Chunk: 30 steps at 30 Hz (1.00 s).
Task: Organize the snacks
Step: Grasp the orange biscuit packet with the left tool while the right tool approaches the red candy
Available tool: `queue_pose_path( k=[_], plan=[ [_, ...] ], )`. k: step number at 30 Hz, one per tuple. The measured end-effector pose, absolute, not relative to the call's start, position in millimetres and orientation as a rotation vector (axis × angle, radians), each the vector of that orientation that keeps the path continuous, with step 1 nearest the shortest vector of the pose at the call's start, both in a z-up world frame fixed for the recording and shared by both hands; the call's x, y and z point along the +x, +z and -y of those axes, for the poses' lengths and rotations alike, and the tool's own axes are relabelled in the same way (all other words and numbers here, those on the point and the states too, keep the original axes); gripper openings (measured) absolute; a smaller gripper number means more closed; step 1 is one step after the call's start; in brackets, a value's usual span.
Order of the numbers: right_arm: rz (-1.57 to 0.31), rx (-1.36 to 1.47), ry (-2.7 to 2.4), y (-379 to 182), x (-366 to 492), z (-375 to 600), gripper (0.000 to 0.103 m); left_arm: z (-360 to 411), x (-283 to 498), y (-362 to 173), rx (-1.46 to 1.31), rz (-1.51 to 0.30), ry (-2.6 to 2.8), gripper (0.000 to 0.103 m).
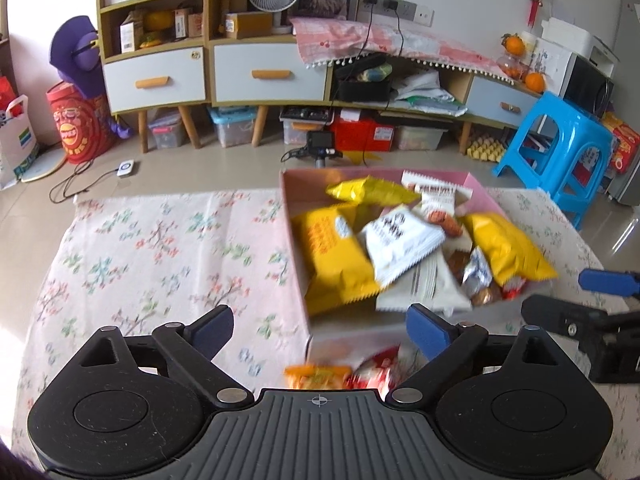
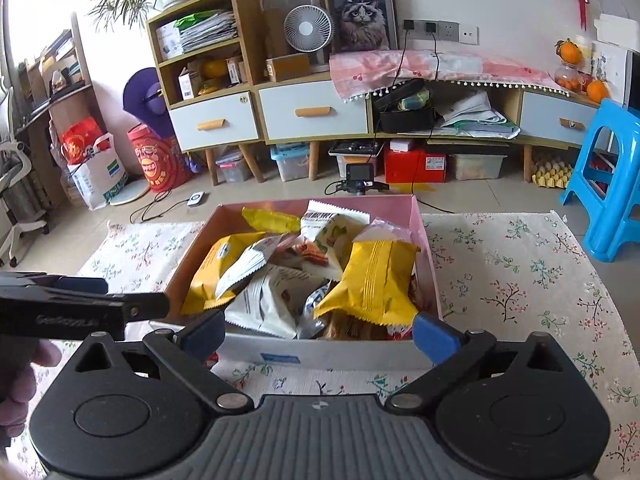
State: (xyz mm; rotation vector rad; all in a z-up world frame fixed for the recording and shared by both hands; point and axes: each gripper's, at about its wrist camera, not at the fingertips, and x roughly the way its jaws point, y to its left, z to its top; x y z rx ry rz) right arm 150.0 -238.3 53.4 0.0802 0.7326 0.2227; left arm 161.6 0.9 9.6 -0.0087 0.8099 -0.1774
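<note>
I see my left gripper (image 1: 320,330) with its blue-padded jaws spread wide and nothing between them, low in the left wrist frame. Just past it, right of centre, a pink cardboard box (image 1: 294,236) sits on a floral tablecloth (image 1: 160,248), piled with yellow snack packets (image 1: 334,258) and white snack packets (image 1: 402,242). A blurred red-and-orange packet (image 1: 340,372) lies outside the box at lower centre. In the right wrist frame, my right gripper (image 2: 318,332) is likewise spread wide and empty, directly before the box's near wall (image 2: 320,350). A blue plastic stool (image 2: 604,176) stands at far right.
</note>
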Motion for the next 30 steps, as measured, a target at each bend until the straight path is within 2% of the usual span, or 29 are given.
queue_pose_path(
  k=[11,30],
  plan=[
    [-0.784,-0.031,0.264,32.8,135.8,219.9,0.093,-13.6,136.7,-14.9,0.048,-0.869,-0.171,0.095],
    [-0.845,-0.094,0.313,11.9,136.6,186.1,0.093,-17.5,153.5,-49.2,-0.009,-0.969,-0.178,0.093]
  ],
)
